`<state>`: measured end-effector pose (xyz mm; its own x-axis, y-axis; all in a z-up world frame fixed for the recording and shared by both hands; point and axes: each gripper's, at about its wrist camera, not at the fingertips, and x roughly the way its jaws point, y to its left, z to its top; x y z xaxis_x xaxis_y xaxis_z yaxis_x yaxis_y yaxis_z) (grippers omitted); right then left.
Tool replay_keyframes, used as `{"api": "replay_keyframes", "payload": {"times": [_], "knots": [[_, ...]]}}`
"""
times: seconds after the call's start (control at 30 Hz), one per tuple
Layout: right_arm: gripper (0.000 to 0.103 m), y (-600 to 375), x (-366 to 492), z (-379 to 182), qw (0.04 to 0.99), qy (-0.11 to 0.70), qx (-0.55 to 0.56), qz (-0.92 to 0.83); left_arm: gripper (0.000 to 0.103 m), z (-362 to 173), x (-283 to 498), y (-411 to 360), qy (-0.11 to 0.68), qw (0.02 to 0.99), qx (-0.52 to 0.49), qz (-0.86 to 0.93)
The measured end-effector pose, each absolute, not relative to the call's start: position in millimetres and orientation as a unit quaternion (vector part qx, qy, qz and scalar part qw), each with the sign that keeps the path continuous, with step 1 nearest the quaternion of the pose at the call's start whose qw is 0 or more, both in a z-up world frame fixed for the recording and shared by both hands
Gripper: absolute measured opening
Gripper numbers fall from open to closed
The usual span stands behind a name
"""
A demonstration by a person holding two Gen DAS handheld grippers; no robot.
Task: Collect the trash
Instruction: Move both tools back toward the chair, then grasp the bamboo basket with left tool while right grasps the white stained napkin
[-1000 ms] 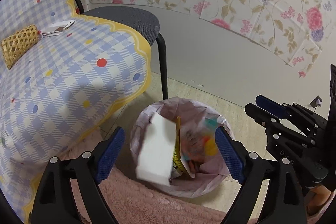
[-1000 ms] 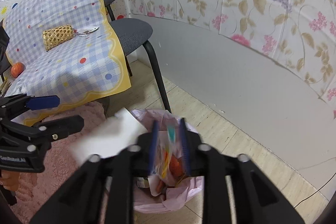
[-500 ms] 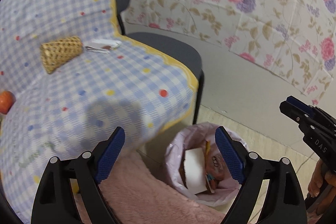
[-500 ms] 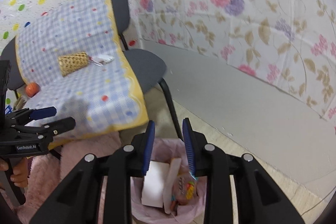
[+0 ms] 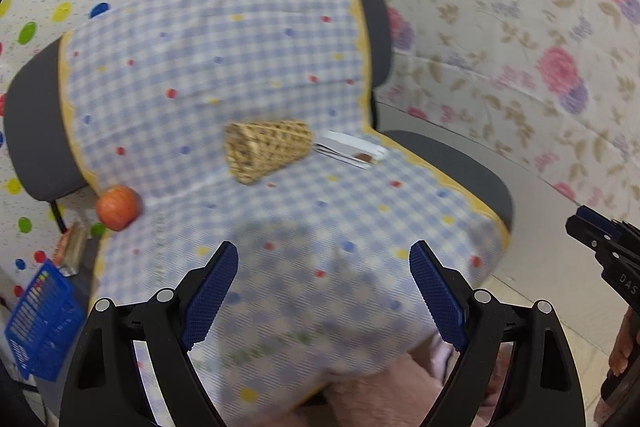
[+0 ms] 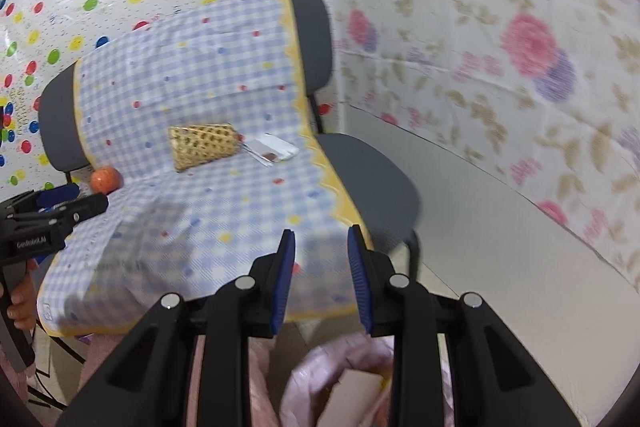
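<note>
Trash, a flat white wrapper [image 5: 352, 151], is lying on the checked cloth [image 5: 280, 227] just beside the woven basket [image 5: 268, 149]. Probably light and flimsy, it is inviting an edge pinch. Left gripper [image 5: 324, 295] is gaping wide, empty; right gripper [image 6: 320, 279] is standing narrowly apart, holding nothing.

On the cloth [image 5: 280, 67], basket [image 5: 268, 149] lies between orange [image 5: 118, 207] and wrapper [image 5: 352, 151].

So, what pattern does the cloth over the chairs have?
The cloth has blue-and-white checks, coloured dots and a yellow border; the right wrist view shows it best.
</note>
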<state>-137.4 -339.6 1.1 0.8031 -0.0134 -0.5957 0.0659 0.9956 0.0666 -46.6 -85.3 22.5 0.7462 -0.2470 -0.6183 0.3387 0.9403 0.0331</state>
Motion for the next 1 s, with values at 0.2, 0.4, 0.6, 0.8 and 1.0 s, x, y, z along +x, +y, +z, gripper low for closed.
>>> {"api": "replay_keyframes", "payload": {"times": [0.2, 0.4, 0.6, 0.8, 1.0], "knots": [[0.032, -318.2, -86.6, 2.5, 0.947, 0.318, 0.034, 0.014, 0.087, 40.4, -12.2, -42.0, 0.303, 0.946, 0.072, -0.089], [0.034, -302.4, -33.9, -0.3, 0.942, 0.331, 0.028, 0.038, 0.087, 54.8, 27.6, -12.3, 0.292, 0.952, 0.077, -0.049], [0.049, -293.6, 21.0, 1.8, 0.943, 0.327, 0.017, 0.052, 0.087, 60.9, 69.6, -16.7, 0.287, 0.952, 0.091, -0.060], [0.059, -295.8, 91.3, -25.5, 0.932, 0.357, 0.008, 0.062, 0.087, 27.5, 112.7, -33.1, 0.320, 0.939, 0.083, -0.093], [0.059, -301.0, 154.6, -71.0, 0.910, 0.410, 0.003, 0.063, 0.087, -19.8, 147.4, -47.5, 0.350, 0.926, 0.078, -0.114]]}}
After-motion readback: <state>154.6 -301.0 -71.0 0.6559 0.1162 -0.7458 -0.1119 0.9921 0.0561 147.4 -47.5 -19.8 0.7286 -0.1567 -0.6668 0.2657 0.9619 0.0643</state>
